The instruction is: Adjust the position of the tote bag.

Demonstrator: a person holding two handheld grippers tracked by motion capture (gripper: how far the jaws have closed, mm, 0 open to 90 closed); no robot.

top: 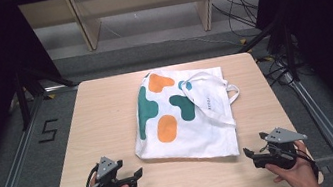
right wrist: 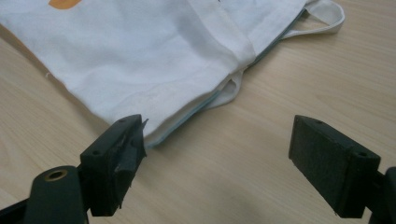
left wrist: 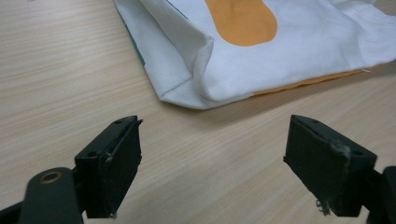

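— On the table [top: 110, 133], mid-way across, lies the bag [top: 185, 131] — white cloth with orange and green blotches, flat, its straps [top: 228, 95] trailing off to the right side.

— How will it handle?

— Soft and light, I'd judge; it will sag and fold the moment it's lifted, so a pinch on a hemmed corner or a strap should hold better than the flat middle.

— And the grippers?

— Left gripper [top: 127, 178] sits near the bag's near-left corner [left wrist: 187, 100], jaws wide, nothing between them; the corner lies just ahead, apart from the pads. Right gripper [top: 255, 156] is likewise spread wide and empty — the near-right corner [right wrist: 154, 137] lies just past its left jaw, perhaps touching it; I cannot tell.
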